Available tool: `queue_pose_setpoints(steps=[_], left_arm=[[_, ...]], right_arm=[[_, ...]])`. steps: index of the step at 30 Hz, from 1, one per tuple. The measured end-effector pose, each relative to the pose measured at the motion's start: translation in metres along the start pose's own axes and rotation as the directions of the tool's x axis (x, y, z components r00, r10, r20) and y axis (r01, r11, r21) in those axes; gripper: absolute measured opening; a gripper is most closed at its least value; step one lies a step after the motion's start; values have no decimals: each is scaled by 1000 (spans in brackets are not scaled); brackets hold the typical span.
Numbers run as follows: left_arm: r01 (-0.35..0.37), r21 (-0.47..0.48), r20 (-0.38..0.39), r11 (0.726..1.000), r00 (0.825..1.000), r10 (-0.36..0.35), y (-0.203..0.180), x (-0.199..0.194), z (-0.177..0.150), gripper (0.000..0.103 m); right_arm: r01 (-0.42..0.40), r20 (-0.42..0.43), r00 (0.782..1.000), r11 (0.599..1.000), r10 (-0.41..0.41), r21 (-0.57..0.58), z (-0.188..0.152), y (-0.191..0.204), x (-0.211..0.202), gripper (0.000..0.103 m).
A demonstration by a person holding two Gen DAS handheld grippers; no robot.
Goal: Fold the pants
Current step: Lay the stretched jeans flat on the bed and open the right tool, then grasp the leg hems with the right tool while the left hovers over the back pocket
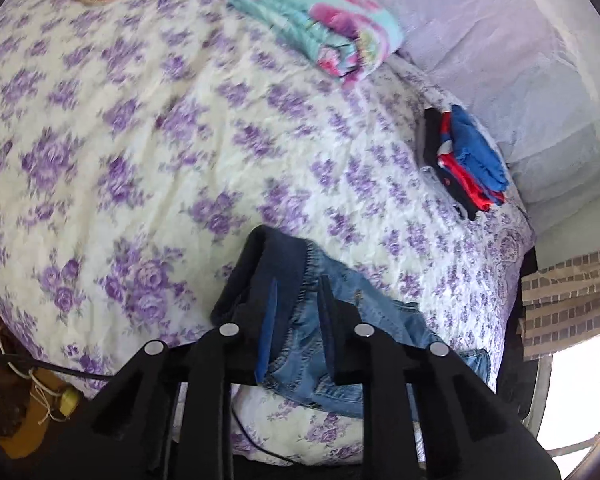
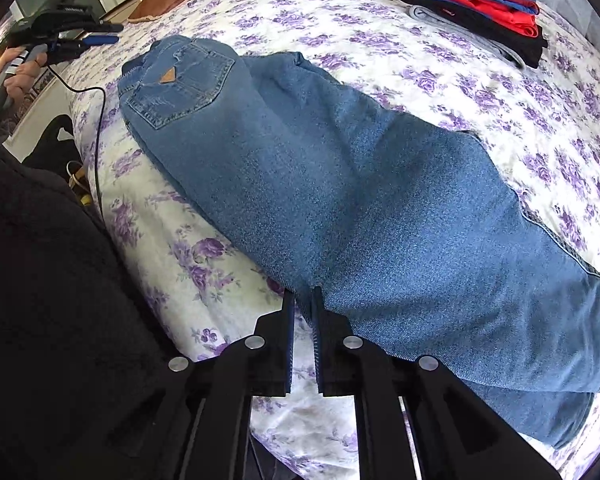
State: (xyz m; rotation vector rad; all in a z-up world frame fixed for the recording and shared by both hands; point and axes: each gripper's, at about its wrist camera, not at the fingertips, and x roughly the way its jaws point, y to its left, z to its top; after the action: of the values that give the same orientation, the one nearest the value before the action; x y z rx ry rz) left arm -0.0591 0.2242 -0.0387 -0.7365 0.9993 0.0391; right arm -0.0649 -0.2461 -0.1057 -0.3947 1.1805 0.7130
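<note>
Across the bed's near edge, the jeans lie flat, waistband far-left, with open bedspread beyond. Right gripper fingers stand narrowly apart at the denim's near edge, pinching nothing. Left gripper, narrowly open, hangs over the waistband; its view alone shows the pillow.

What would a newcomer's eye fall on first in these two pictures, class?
First, the long blue denim jeans, laid lengthwise on the white bedspread with purple flowers, back pocket at the far end. Next, the stack of folded blue, red and black clothes near the bed's far right corner, and the rolled turquoise-and-pink floral blanket at the far edge. The right gripper sits at the jeans' near edge.
</note>
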Motion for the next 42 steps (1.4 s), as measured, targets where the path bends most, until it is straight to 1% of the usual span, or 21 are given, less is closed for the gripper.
queue_pose_setpoints(steps=[1,2,5,7,9,11,12,13,15,16,18,21,23,25,29,30,32,33,36,39,42], left_arm=[[24,38,-24,999,999,-23,-12,3,-1,35],[34,75,-53,997,998,-30,-25,10,-4,38],[53,191,-150,980,988,-24,-63,45,-28,39],[55,236,-211,970,977,-4,-79,70,-47,39],[39,282,-249,959,968,34,-91,94,-63,40],[-12,322,-256,947,961,100,-94,113,-73,51],[-45,330,-256,943,957,135,-93,121,-76,54],[-66,327,-261,943,953,157,-90,126,-76,55],[-62,306,-278,950,949,151,-84,134,-74,55],[-58,301,-284,952,947,148,-83,136,-73,56],[-56,300,-298,952,943,150,-81,141,-72,58],[-49,332,-309,942,938,158,-88,145,-77,73],[-53,367,-317,929,932,178,-95,149,-80,80],[-58,396,-324,917,925,198,-102,154,-82,87],[-61,412,-334,909,918,213,-106,158,-83,92],[-60,412,-336,909,917,213,-107,159,-84,93],[-61,417,-341,907,914,218,-108,161,-84,95],[-63,422,-343,905,913,223,-109,162,-85,96],[-64,431,-349,900,908,232,-112,165,-85,98],[-66,434,-353,899,905,236,-112,166,-85,98],[-62,430,-357,901,905,232,-112,166,-84,98]], right_arm=[[-5,19,1000,1000,5,15,-1,-1,-5,12],[-16,48,999,999,15,40,-2,-3,-13,14],[-39,174,985,983,7,180,-12,-21,-44,20],[-26,244,968,939,-63,342,-27,-47,-63,25],[10,279,943,855,-180,518,-51,-75,-79,34],[75,235,920,730,-313,680,-80,-102,-84,37],[69,215,913,651,-347,756,-97,-116,-84,37],[28,220,910,580,-352,814,-111,-127,-83,37],[-89,259,897,429,-357,899,-141,-146,-80,37],[-135,279,888,373,-366,918,-152,-152,-78,37],[-212,320,868,300,-379,930,-165,-162,-72,37],[-334,397,832,221,-388,916,-173,-179,-63,37],[-399,438,819,180,-370,899,-173,-188,-54,37],[-409,443,822,170,-358,896,-168,-192,-47,37],[-395,437,826,187,-357,900,-160,-196,-36,35],[-388,433,826,194,-360,901,-157,-195,-36,32],[-346,413,825,234,-385,909,-152,-191,-39,13],[-327,410,819,260,-401,908,-149,-187,-44,9],[-315,430,796,314,-426,896,-139,-181,-58,7],[-311,447,769,344,-457,886,-132,-174,-79,7],[-322,471,733,360,-491,876,-136,-161,-106,6]])
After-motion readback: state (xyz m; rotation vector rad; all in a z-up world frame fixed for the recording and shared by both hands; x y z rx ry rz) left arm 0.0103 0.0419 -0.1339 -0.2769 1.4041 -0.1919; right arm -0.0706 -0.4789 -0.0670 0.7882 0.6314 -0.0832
